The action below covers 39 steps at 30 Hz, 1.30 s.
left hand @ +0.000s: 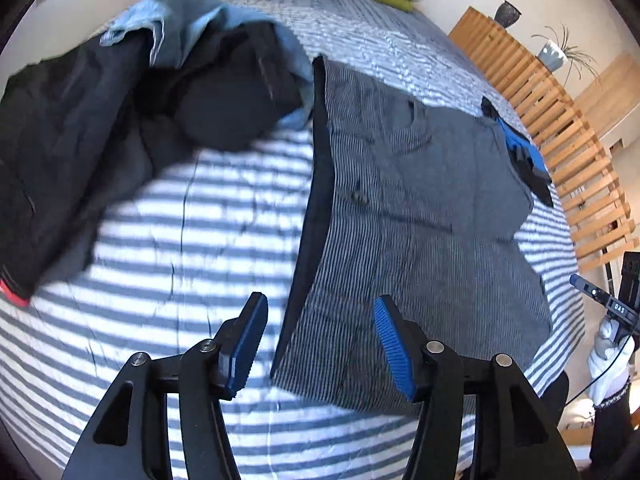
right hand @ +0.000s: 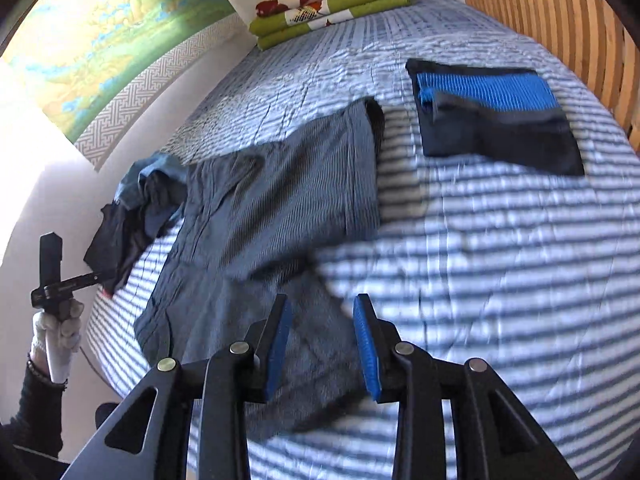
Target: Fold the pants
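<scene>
Two tongs hang over the bed (right hand: 500, 280), and neither grips anything. The left tongs (left hand: 320, 344) stand spread wide, with the near hem of the striped grey pants (left hand: 420, 208) showing between and beyond the pads, not pressed by them. The right tongs (right hand: 322, 344) are parted more narrowly, above the near corner of the same garment (right hand: 272, 216), also pinching nothing.

The pants lie flat on the striped bedspread, roughly in the middle of the bed. A dark waistband or edge (left hand: 316, 184) runs along one long side in the left wrist view. Beside them, touching or nearly so at the far corner, sits a heap of dark and light-blue clothes (left hand: 132, 120). A folded black and blue garment (right hand: 492, 120) rests apart, nearer the wooden slatted headboard (right hand: 560, 20). Folded green floral bedding (right hand: 332, 4) lies at the far end.

The fabric looks thin, light and limp, with soft creases; it should drape and sag when lifted rather than hold shape, and may drag the bedspread's wrinkles. It is not fragile. Likely best to pinch the two near corners of the hem, one per tongs, taking only the pants and not the cover beneath, then carry that edge over toward the far end.
</scene>
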{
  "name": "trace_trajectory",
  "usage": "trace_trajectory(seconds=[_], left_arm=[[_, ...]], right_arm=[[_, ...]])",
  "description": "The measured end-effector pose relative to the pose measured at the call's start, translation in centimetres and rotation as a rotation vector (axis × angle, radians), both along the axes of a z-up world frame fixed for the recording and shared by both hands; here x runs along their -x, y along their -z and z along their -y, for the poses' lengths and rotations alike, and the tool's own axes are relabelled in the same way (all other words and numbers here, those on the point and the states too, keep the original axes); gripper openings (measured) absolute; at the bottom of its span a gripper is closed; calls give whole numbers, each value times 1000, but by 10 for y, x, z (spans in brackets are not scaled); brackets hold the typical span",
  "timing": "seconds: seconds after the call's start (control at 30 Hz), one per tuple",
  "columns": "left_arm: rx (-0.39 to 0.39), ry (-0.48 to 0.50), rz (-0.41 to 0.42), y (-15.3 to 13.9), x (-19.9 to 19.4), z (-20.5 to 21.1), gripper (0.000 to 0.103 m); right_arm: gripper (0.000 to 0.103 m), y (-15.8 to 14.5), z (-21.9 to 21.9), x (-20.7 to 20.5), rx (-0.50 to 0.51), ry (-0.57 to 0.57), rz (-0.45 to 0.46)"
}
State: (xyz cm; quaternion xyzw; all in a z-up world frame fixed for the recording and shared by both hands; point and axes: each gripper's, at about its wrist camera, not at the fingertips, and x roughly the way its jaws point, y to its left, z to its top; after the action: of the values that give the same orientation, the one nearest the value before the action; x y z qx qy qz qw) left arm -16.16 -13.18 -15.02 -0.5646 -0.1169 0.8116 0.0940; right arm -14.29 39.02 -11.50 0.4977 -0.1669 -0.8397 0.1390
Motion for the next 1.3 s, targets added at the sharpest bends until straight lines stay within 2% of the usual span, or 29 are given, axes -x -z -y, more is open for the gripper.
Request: trace_trajectory(seconds=[0.1,0.17,0.23,0.3,0.33,0.37,0.4,0.43,0.5,0.53,0.63,0.77,0.87,0.9,0.97,1.0,1.03,1.07,1.17,1.3], left_arm=[[16,-9,62,34,-23,0,63],[13,-15,89,52,-31,-3,63],[1,-13,91,61,-34,-8,62],[24,-11,80,66,-37,-14,60],[27,-16,78,67,-37,-16,47],[13,-16,81,69,-38,-16,38],[-23,-14,86,69,-38,-16,22],[-42,-21,86,69,-39,-15,18],[-37,-24,64,61,-42,-16,14],[-46,-21,49,55,-45,-17,13],[-66,-15,-8,27,-52,-19,12],[-82,-16,-76,-2,-56,-19,12],[-51,-17,-88,-8,-53,-20,12],[-47,-19,-78,-5,-53,-19,12],[-45,-18,-51,4,-53,-17,12],[-39,-14,-41,9,-53,-18,12],[-35,-10,-31,12,-53,-18,12],[-32,-12,-22,16,-54,-18,12],[-46,-33,-1,28,-48,-12,12],[-52,-40,1,30,-43,-12,12]], right_arm=[[38,24,20,-50,35,-53,31],[47,40,37,-73,59,-81,58],[48,51,56,-83,41,-106,64],[48,58,74,-80,6,-123,62],[48,59,82,-77,-10,-130,51],[48,60,89,-73,-28,-135,35],[48,60,95,-70,-39,-146,22],[48,59,102,-67,-54,-162,9],[43,55,112,-60,-95,-187,-1],[26,51,114,-59,-107,-195,-6],[3,24,107,-59,-110,-209,-53],[3,-22,86,-58,-93,-184,-123],[3,-35,75,-48,-98,-138,-137],[3,-33,72,-44,-109,-116,-133],[12,-19,66,-38,-123,-76,-99],[19,-8,63,-36,-121,-82,-51],[34,5,61,-37,-94,-93,11],[40,16,58,-42,-52,-97,52],[40,43,62,-67,14,-115,104],[43,72,91,-85,-23,-175,143]])
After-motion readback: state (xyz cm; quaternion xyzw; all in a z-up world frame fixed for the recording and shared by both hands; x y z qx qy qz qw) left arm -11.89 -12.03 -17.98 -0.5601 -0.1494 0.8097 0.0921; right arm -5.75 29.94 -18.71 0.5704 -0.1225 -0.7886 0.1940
